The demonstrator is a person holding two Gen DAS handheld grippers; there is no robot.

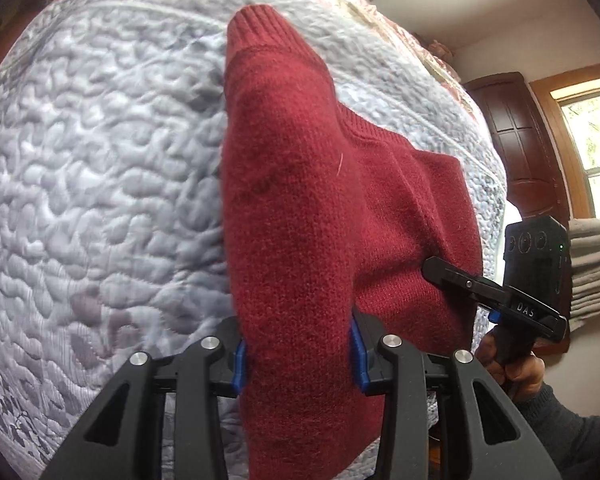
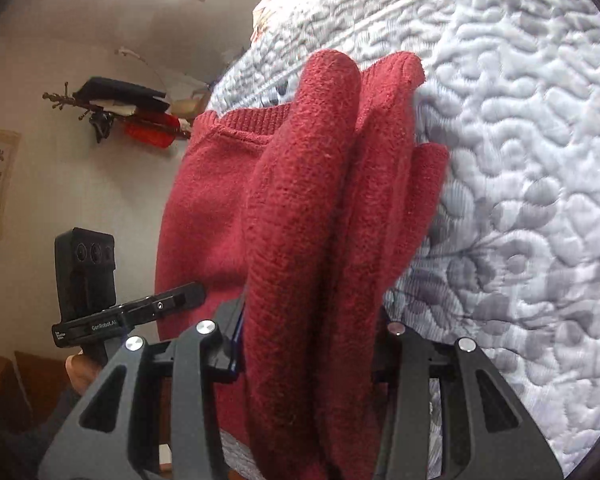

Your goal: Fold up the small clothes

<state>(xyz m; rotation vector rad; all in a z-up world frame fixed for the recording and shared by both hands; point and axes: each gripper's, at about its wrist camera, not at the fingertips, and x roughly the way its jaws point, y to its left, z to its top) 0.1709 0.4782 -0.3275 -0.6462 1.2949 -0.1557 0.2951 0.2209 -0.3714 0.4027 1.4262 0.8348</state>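
Nearest the left wrist camera, the left claw (image 1: 298,354) is clenched on a thick fold of the red sweater (image 1: 300,200), its blue pads pressed into the wool on both sides. The right claw (image 2: 312,344) is likewise clenched on a bunched edge of the same garment, though knit hides its right finger, so I judge that grip partly from how the cloth hangs.

The sweater lies forward of both claws, stretched away from them over the quilted bed cover (image 1: 100,180). Its long axis runs straight out along the fingers, from the gripped near edge to the ribbed cuff (image 1: 256,28) at the far end. Part of it seems raised off the quilt near the claws, while the far part rests on the bed.

Both claws hold the near edge side by side, the right claw (image 1: 440,270) just beside the left, so neither is clearly nearer. The coming fold, I judge, must carry this edge forward along that axis toward the far end.
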